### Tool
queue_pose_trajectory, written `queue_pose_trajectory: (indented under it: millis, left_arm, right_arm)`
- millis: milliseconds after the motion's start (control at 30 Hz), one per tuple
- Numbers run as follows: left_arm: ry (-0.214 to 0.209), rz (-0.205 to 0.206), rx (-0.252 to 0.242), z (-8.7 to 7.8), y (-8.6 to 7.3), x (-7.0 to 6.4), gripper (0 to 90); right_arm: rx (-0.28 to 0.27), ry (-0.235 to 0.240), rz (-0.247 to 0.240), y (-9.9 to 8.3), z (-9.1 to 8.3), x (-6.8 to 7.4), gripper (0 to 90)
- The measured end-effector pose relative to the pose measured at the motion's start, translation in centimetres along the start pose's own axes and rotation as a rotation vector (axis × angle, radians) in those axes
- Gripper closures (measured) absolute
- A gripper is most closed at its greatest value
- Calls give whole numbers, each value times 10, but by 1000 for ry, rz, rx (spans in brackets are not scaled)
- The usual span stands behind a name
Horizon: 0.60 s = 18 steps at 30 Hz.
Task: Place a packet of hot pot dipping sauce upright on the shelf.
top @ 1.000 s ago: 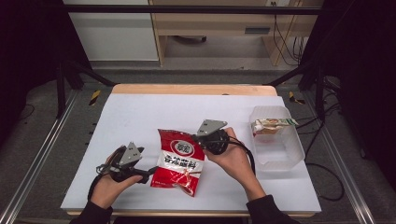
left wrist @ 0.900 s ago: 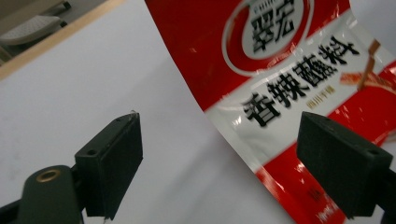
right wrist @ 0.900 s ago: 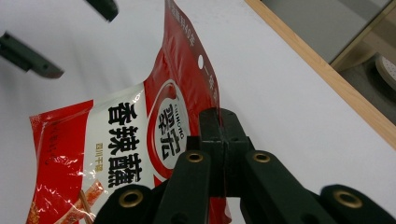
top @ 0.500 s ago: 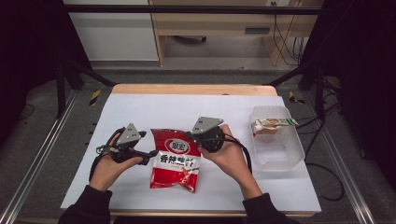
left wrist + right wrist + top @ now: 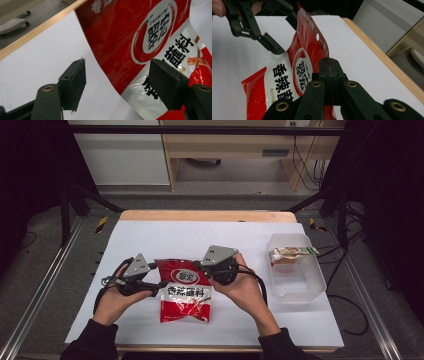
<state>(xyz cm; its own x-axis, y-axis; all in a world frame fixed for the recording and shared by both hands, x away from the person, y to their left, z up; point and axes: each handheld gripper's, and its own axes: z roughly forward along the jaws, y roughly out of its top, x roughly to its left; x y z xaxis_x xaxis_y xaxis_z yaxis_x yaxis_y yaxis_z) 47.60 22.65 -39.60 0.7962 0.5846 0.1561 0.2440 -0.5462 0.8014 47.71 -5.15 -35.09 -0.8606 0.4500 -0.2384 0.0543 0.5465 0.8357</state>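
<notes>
A red and white snack bag (image 5: 186, 290) lies mid-table with its top end raised. My right gripper (image 5: 202, 266) is shut on the bag's upper right edge; in the right gripper view its jaws (image 5: 331, 75) pinch the bag (image 5: 294, 72) flat between them. My left gripper (image 5: 161, 286) is open at the bag's left edge. In the left gripper view the bag (image 5: 140, 37) has its edge running between the two spread jaws of that gripper (image 5: 117, 82), touching neither pad. The left gripper (image 5: 288, 35) also shows open in the right gripper view.
A clear plastic bin (image 5: 300, 287) stands at the table's right side with a small packet (image 5: 290, 254) in its far end. The white table top (image 5: 150, 240) has a wooden far edge (image 5: 210, 215). Cables trail off the table's right side.
My left gripper has moved up and right, from the front left to the bag's left edge. The right gripper has shifted the bag slightly left and squared it up.
</notes>
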Motion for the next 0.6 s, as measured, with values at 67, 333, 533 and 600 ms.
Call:
queue_pose_trajectory:
  millis: [67, 333, 533, 600]
  left_arm:
    - [-15, -12, -22, -1, 0, 1, 361]
    - [-25, 21, -26, -10, 8, 7, 441]
    - [-70, 29, -13, -13, 16, 19, 558]
    - [-91, 37, 3, -11, 17, 22, 588]
  right_arm:
    - [-5, 5, -5, 1, -1, 1, 900]
    - [-13, 22, -26, 8, -3, 6, 900]
    - [-8, 30, -27, 9, -2, 8, 900]
    - [-5, 34, -27, 8, -1, 8, 900]
